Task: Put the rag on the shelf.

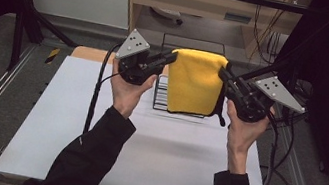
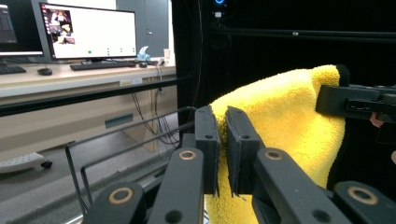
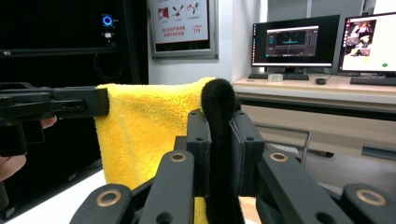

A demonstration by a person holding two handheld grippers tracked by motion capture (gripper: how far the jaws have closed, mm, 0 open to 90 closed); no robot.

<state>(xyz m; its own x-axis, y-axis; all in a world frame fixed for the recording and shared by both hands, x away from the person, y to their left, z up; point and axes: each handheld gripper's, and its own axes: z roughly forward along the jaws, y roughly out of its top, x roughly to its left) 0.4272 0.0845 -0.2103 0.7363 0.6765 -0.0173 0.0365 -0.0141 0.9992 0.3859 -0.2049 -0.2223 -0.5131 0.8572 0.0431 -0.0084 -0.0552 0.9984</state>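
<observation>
A yellow towel (image 1: 194,82) hangs folded in the air, stretched between my two grippers above the white table (image 1: 143,145). My left gripper (image 1: 174,56) is shut on the towel's top left corner. In the left gripper view its jaws (image 2: 222,135) pinch the yellow cloth (image 2: 289,116). My right gripper (image 1: 220,71) is shut on the top right corner. In the right gripper view its jaws (image 3: 218,135) clamp a black trim at the edge of the towel (image 3: 144,126). Behind and below the towel stands a black wire rack (image 1: 194,40), partly hidden by it.
The wire rack (image 2: 121,135) sits at the table's far middle, beside a wooden board (image 1: 90,53). Black cables (image 1: 96,91) trail from both grippers. Dark frame posts (image 1: 20,33) flank the table. A desk with monitors (image 3: 299,42) lies beyond.
</observation>
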